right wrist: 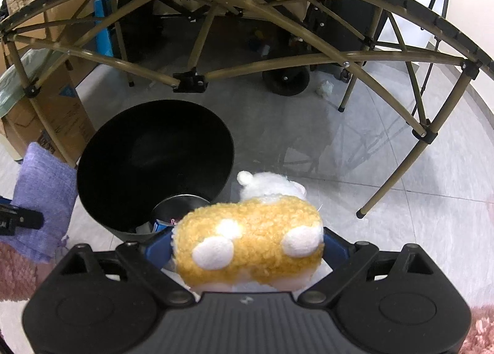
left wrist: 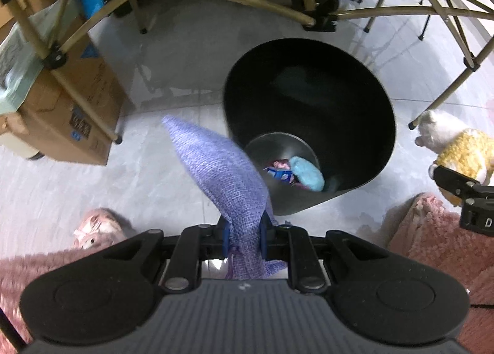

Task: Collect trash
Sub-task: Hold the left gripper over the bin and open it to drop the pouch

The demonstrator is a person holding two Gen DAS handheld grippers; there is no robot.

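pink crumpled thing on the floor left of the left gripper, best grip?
Judging from the left wrist view: take the pink wad from above, across its raised crumpled middle. It lies low on the floor against the pink rug, so a side approach would likely catch the pile. The left gripper is shut on the purple pouch; drop that in the bin first.

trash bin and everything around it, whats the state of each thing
black trash bin: upright, open, some trash at the bottom
purple mesh pouch: clamped in left hand-held gripper
yellow plush toy: clamped in right hand-held gripper
cardboard box: standing on the floor
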